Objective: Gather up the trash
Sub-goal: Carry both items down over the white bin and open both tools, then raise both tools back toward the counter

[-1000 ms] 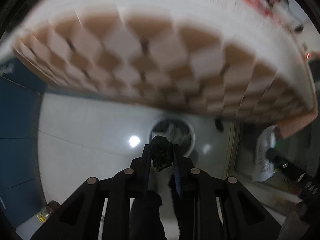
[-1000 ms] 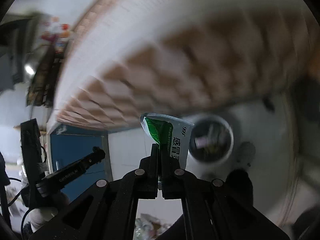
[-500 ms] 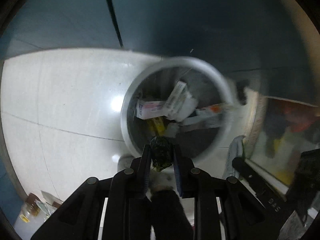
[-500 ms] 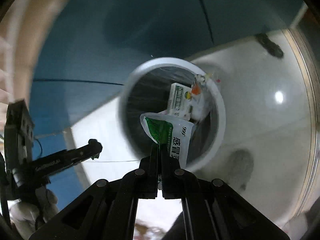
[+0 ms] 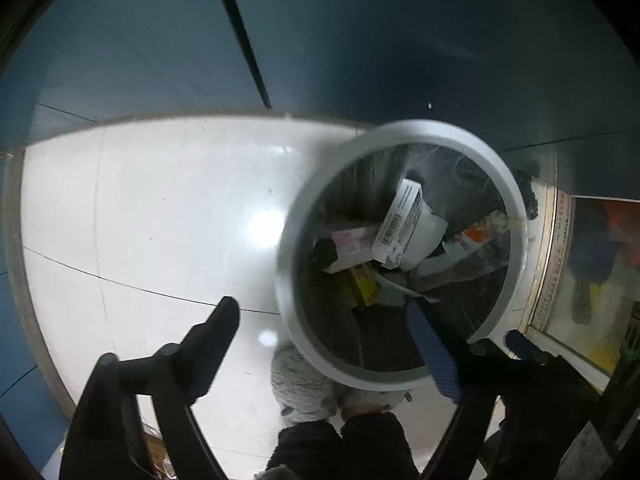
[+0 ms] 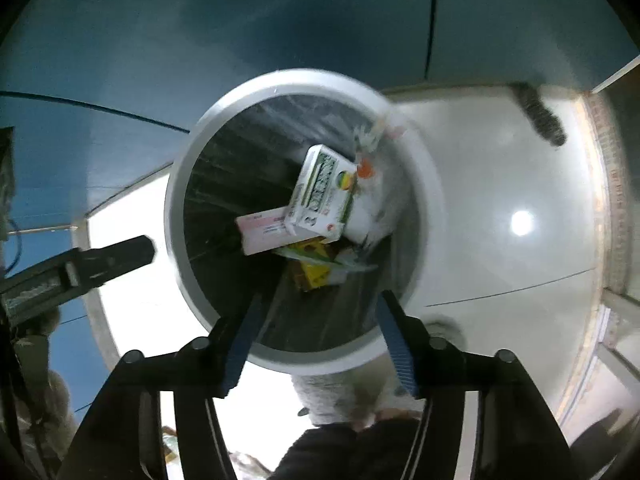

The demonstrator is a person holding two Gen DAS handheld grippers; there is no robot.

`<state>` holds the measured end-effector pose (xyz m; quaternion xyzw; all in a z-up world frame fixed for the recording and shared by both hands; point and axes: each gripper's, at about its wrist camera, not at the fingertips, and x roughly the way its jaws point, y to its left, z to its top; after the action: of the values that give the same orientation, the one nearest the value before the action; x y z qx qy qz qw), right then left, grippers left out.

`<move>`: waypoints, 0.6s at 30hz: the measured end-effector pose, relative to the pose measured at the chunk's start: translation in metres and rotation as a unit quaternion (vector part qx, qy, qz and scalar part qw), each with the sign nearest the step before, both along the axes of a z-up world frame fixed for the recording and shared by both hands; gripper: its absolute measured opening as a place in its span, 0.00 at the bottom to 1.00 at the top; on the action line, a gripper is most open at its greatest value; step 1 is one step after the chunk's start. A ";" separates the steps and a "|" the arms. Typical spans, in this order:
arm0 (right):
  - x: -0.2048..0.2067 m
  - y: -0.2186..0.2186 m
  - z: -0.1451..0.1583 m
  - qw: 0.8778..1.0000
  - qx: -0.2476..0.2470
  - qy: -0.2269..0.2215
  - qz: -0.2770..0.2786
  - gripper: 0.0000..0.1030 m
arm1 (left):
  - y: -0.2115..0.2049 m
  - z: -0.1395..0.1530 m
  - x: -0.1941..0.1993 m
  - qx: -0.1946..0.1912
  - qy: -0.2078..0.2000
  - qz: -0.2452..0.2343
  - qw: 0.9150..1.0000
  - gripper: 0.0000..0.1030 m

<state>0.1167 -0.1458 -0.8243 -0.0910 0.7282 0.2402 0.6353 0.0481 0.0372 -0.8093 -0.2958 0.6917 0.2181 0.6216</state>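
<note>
Presently both the left gripper [image 5: 326, 338] and right gripper [image 6: 316, 338] hang wide open, empty, over the trash bin [image 6: 428, 200]; drop step apparently done, next requires fetching further litter.

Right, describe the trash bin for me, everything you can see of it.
The trash bin is round, with a thick pale grey rim and a dark ribbed inner wall that looks like plastic. It stands upright on the glossy white floor, next to a blue wall, and is seen from above. It is partly filled: a white and green carton lies on top of a pink box, with yellow packaging beneath. Both tongs, left and right, hang open over it.
</note>
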 end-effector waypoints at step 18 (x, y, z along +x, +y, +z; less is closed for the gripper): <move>-0.019 -0.028 0.234 0.988 -0.060 -0.144 0.013 1.00 | -0.042 0.199 -0.046 0.110 -0.008 -0.026 0.994 1.00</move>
<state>0.0979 -0.1733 -0.5902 -0.1715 0.6411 0.1887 0.7238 0.0020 -0.0051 -0.6103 -0.2089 0.6658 0.2741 0.6618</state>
